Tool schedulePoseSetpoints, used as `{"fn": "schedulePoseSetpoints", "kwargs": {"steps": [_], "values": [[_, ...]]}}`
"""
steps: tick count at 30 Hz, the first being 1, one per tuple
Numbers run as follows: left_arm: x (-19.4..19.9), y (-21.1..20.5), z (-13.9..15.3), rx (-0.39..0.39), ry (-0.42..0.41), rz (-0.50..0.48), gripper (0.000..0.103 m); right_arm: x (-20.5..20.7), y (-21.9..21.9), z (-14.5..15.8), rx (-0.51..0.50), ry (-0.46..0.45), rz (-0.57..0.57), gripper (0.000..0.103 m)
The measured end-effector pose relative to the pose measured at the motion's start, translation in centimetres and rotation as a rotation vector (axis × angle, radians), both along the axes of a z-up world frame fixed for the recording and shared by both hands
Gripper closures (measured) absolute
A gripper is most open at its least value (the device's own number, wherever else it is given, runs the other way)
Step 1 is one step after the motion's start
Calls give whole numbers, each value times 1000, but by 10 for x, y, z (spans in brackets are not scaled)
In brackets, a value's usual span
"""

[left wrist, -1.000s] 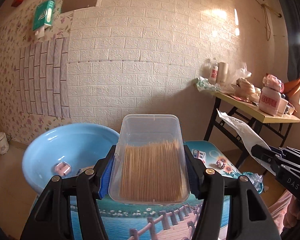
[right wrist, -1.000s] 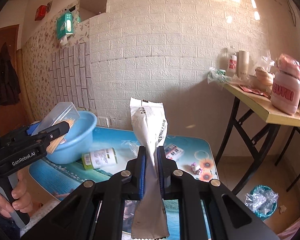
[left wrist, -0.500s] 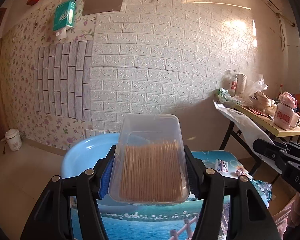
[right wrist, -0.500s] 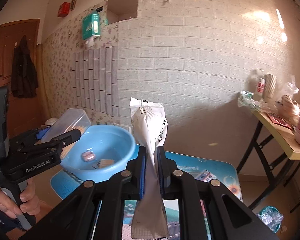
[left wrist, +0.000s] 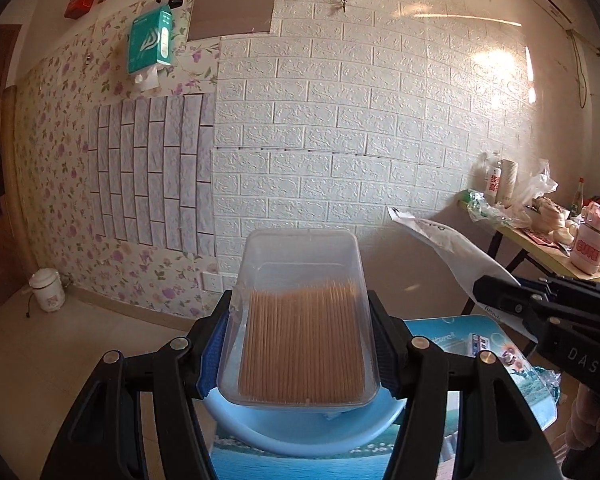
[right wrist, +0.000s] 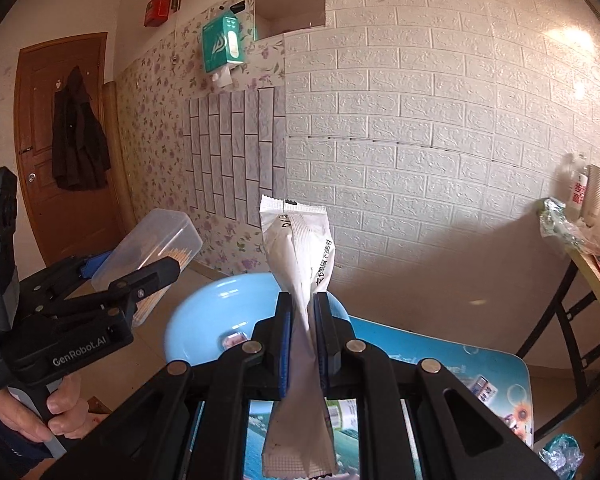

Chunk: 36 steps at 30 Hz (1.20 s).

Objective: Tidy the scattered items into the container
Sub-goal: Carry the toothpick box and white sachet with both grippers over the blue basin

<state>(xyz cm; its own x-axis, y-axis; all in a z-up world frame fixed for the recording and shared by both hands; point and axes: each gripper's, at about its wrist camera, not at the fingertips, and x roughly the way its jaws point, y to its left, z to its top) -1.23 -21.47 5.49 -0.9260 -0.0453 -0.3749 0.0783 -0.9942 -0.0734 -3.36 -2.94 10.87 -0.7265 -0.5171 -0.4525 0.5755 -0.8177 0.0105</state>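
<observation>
Left wrist view showed the blue basin [left wrist: 300, 432] low on the table [left wrist: 480, 344], under the clear toothpick box [left wrist: 304, 320], which the left gripper [left wrist: 302, 344] clamped by its long side walls. That box looked stiff, light and slick; a tilt would likely shift the sticks. Right of it, the right gripper [right wrist: 302, 344] pinched the white sachet [right wrist: 300, 248] at mid-length: soft, crinkly, probably light, held above the basin's rim.

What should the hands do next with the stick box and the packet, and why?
Probably lower the box into the blue basin: the left gripper grips it just above the basin. The right gripper pinches the packet beside it.
</observation>
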Motion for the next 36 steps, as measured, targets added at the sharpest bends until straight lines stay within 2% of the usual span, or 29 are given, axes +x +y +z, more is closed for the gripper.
{"fn": "schedulePoseSetpoints", "kwargs": {"steps": [7, 18, 24, 36], "values": [[-10, -23, -13, 10, -26, 19, 44, -23, -22, -2, -3, -26, 22, 92], [-36, -39, -49, 19, -100, 17, 44, -56, -46, -47, 10, -126, 32, 92], [-52, -47, -66, 23, -137, 20, 44, -70, -54, -64, 24, -151, 38, 92], [-79, -48, -87, 23, -188, -10, 44, -93, -65, -103, 57, -228, 30, 92]]}}
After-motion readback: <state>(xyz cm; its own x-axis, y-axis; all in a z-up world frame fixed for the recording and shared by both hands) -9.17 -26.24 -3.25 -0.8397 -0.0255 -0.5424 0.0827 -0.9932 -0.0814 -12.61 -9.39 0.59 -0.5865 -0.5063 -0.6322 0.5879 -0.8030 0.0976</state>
